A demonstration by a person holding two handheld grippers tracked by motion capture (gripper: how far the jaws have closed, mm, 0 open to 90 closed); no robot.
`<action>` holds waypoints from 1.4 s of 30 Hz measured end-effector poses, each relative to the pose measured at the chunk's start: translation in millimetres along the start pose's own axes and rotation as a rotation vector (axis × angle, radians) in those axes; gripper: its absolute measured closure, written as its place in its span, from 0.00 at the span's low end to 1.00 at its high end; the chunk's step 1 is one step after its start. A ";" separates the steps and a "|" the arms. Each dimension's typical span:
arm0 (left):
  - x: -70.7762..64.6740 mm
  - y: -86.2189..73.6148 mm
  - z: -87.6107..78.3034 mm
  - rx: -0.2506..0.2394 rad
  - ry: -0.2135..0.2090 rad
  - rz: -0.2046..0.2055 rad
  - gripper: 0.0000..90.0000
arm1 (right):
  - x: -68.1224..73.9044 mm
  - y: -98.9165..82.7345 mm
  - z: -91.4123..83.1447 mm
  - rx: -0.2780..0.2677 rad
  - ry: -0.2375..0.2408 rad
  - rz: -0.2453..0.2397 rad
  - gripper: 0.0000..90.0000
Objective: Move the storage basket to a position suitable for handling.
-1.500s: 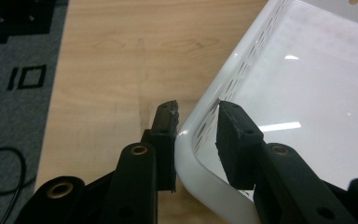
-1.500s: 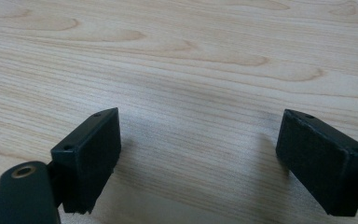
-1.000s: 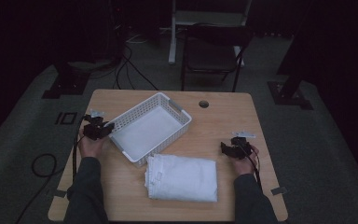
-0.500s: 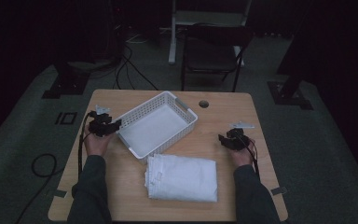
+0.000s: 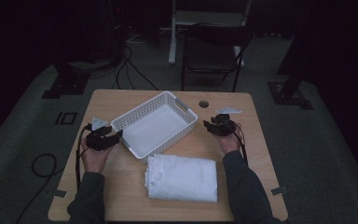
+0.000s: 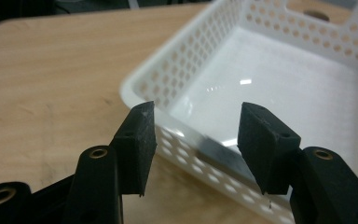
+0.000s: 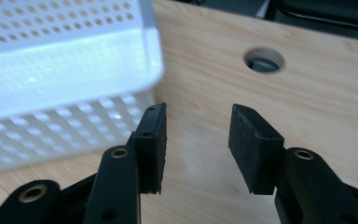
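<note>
Nearby, folded cloth (image 5: 182, 177) just beside basket (image 5: 154, 124); cable hole (image 5: 203, 103) beyond.

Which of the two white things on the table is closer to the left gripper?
The white perforated plastic basket: the left gripper sits right at its near-left wall. The folded white cloth lies nearer the table's front edge, apart from it.

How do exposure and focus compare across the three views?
High view: dim, room nearly black, table and basket readable. Left gripper view: bright, glare spots on the basket floor, far rim soft. Right gripper view: basket overexposed and blurred.
</note>
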State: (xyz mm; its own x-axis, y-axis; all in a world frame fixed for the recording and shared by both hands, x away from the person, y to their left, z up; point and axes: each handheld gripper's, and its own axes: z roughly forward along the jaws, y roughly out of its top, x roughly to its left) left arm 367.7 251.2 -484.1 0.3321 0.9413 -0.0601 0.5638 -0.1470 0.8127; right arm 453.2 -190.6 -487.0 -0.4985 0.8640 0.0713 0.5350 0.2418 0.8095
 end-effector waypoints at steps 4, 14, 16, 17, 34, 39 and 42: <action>-5.9 -7.9 -3.3 -0.008 -0.039 -0.023 0.51 | 7.4 10.4 8.8 -0.003 0.018 -0.015 0.65; -24.8 -20.1 -18.4 -0.016 -0.057 -0.021 0.48 | 14.6 24.7 23.2 0.000 0.032 -0.017 0.64; -29.5 -22.5 -22.8 -0.014 -0.059 -0.009 0.48 | 15.5 25.6 27.0 0.003 0.039 -0.002 0.65; -32.1 -23.6 -24.8 -0.015 -0.065 -0.009 0.48 | 16.7 26.1 29.0 0.002 0.038 -0.006 0.65; -81.1 -47.8 -34.9 0.042 -0.118 0.100 0.44 | 15.4 25.2 41.4 0.017 0.040 0.022 0.72; -84.5 -49.6 -29.0 0.062 -0.116 0.131 0.45 | 16.9 24.9 41.5 0.026 0.040 0.018 0.75; -84.9 -49.8 -23.6 0.066 -0.115 0.134 0.47 | 16.8 24.2 39.8 0.036 0.044 0.025 0.77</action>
State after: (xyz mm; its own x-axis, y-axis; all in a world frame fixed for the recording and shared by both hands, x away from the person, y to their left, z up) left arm 293.5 185.8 -505.8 0.4898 0.8716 -0.0227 0.5561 -0.2922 0.7781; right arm 484.9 -152.7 -489.4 -0.5135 0.8500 0.1175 0.5713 0.2365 0.7860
